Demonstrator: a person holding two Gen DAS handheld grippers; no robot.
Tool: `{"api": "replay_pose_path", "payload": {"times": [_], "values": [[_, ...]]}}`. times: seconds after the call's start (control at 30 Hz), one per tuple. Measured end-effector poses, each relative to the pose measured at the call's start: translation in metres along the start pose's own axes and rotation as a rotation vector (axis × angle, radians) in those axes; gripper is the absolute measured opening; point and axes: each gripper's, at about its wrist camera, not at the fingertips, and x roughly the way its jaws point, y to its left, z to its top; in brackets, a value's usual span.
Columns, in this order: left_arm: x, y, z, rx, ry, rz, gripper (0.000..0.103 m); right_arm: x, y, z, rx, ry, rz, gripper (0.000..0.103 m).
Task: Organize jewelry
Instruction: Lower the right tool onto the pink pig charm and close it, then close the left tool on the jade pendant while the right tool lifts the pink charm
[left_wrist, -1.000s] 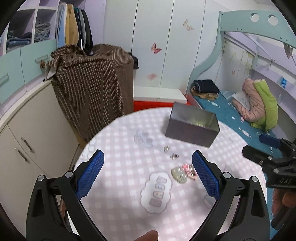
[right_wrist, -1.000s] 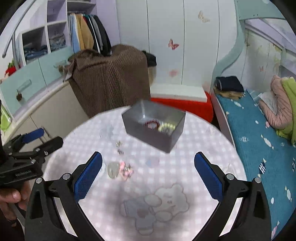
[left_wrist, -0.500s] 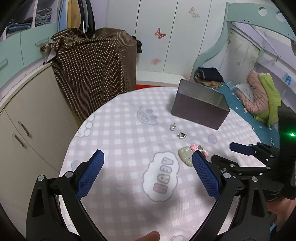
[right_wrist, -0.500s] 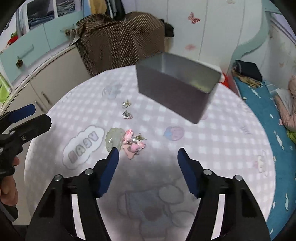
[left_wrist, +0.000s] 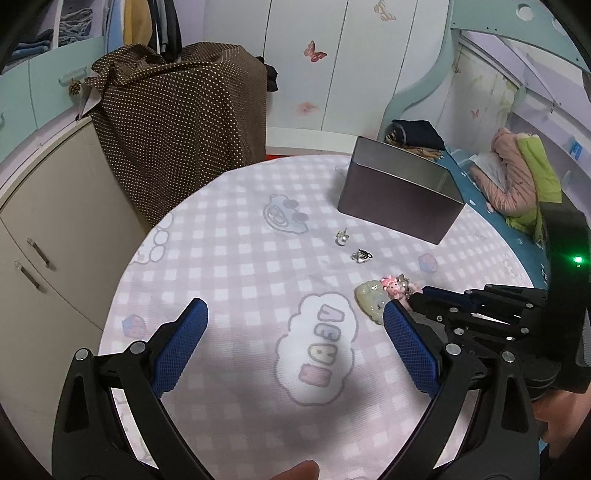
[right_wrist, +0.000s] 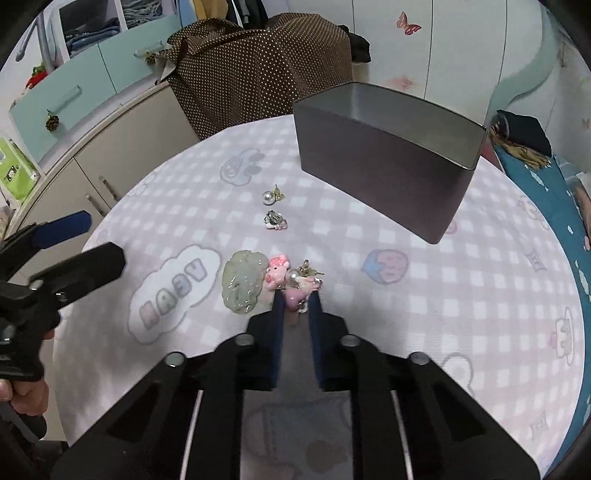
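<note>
On the round checked table (right_wrist: 461, 295) lies a cluster: a pale green pendant (right_wrist: 243, 284), a pink pig charm (right_wrist: 276, 269), a pearl earring (right_wrist: 295, 275) and a pink charm (right_wrist: 295, 297). My right gripper (right_wrist: 296, 298) is down at the cluster, its jaws closing with the pink charm pinched between the tips. Farther back lie another pearl earring (right_wrist: 269, 197) and a silver piece (right_wrist: 275, 219). The grey metal box (right_wrist: 380, 158) stands behind them. My left gripper (left_wrist: 295, 308) hovers open over the cloth's "BABY" cloud, left of the pendant (left_wrist: 371, 299), holding nothing.
A brown dotted cloth (left_wrist: 177, 122) drapes furniture behind the table. Beige cabinets (left_wrist: 48, 229) run along the left. A bed with blue bedding (right_wrist: 546, 184) lies to the right. The right tool's body (left_wrist: 517, 321) sits close beside my left gripper's right finger.
The right gripper has dropped to the jewelry cluster and its jaws have narrowed from wide apart to pinching the pink charm. The left gripper has sunk a little and stays open.
</note>
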Motion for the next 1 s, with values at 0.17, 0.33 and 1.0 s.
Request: {"api": "replay_pose_path", "payload": {"times": [0.17,0.33,1.0], "values": [[0.008,-0.008,0.001,0.02,0.012,-0.014,0.096,-0.007,-0.01,-0.003,0.04,-0.019,0.025,0.011],[0.018,-0.019,0.0,0.052,0.032,-0.027,0.096,-0.02,-0.023,-0.012,0.087,-0.028,0.029,0.011],[0.076,-0.053,-0.001,0.16,0.089,-0.014,0.058,-0.033,-0.033,-0.028,0.057,-0.014,0.029,0.04]]}}
